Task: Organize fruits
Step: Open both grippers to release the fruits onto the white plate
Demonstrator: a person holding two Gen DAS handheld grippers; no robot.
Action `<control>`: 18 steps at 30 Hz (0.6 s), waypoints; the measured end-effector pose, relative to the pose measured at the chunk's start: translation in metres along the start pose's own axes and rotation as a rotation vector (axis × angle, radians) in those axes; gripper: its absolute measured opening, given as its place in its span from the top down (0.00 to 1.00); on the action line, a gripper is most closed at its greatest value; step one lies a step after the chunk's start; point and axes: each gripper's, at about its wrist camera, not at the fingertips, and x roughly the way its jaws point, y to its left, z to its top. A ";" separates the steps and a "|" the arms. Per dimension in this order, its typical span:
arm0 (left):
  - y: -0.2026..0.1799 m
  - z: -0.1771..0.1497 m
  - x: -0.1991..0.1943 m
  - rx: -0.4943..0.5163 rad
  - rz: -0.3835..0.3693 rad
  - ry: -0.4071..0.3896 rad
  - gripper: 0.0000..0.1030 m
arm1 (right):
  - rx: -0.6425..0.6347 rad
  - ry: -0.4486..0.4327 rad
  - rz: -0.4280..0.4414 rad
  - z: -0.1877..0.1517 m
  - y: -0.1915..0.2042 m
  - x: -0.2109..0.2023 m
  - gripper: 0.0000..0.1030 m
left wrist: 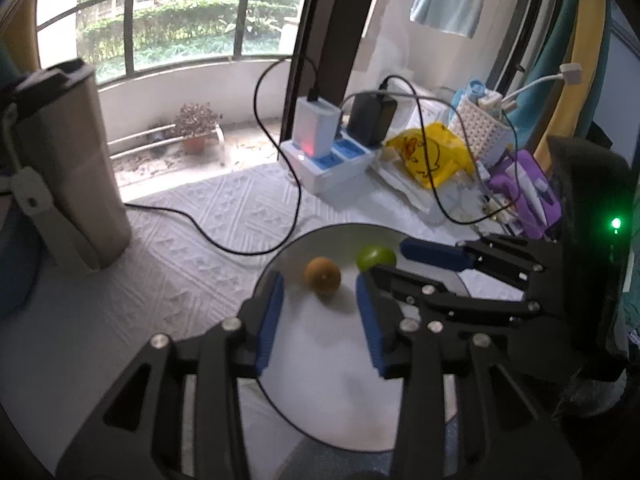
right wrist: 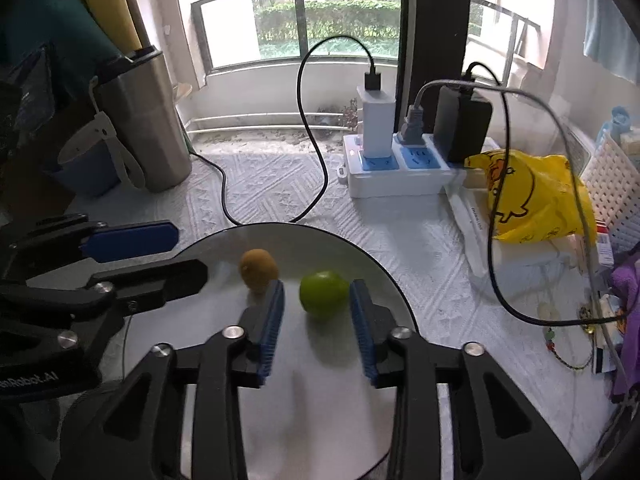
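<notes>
A brown kiwi [left wrist: 322, 275] and a green lime [left wrist: 375, 257] lie on a round grey plate [left wrist: 320, 400]. My left gripper [left wrist: 319, 280] is open above the plate, the kiwi just beyond its blue pads. In the right wrist view my right gripper [right wrist: 317, 286] is open, with the lime [right wrist: 323, 294] between its fingertips and the kiwi [right wrist: 258, 269] to the left. The plate [right wrist: 320, 380] lies under both. Each gripper shows in the other's view: the right one [left wrist: 400, 258] and the left one [right wrist: 192, 254].
A steel tumbler [right wrist: 144, 120] stands at the back left. A white power strip [right wrist: 400, 168] with chargers and black cables sits behind the plate. A yellow bag [right wrist: 532, 196], a white basket [right wrist: 616, 188] and purple items [left wrist: 524, 192] crowd the right side.
</notes>
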 end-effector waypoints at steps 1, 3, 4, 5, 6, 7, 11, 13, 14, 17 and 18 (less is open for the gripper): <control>-0.001 -0.001 -0.006 0.001 0.004 -0.011 0.62 | 0.003 -0.006 0.000 0.000 0.000 -0.004 0.55; -0.002 -0.002 -0.014 0.001 0.008 -0.024 0.62 | 0.003 -0.018 -0.002 -0.001 0.001 -0.013 0.53; -0.004 -0.003 -0.019 0.001 0.012 -0.034 0.62 | 0.002 -0.024 -0.004 -0.002 0.002 -0.017 0.53; -0.005 -0.004 -0.024 0.002 0.015 -0.042 0.62 | -0.001 -0.033 -0.007 -0.003 0.003 -0.022 0.52; -0.007 -0.005 -0.028 0.003 0.017 -0.050 0.62 | -0.003 -0.042 -0.008 -0.003 0.004 -0.028 0.52; -0.008 -0.006 -0.033 0.005 0.015 -0.061 0.61 | -0.005 -0.048 -0.010 -0.004 0.005 -0.032 0.52; -0.018 -0.013 -0.054 0.019 0.017 -0.096 0.61 | -0.012 -0.084 -0.017 -0.005 0.009 -0.055 0.52; -0.022 -0.016 -0.064 0.032 0.036 -0.119 0.61 | -0.018 -0.103 -0.021 -0.007 0.012 -0.066 0.51; -0.026 -0.019 -0.072 0.039 0.053 -0.136 0.61 | -0.022 -0.113 -0.022 -0.008 0.014 -0.072 0.51; -0.030 -0.024 -0.085 0.045 0.080 -0.160 0.61 | -0.033 -0.141 -0.026 -0.012 0.019 -0.091 0.50; -0.032 -0.026 -0.089 0.046 0.086 -0.166 0.61 | -0.036 -0.150 -0.028 -0.014 0.021 -0.098 0.50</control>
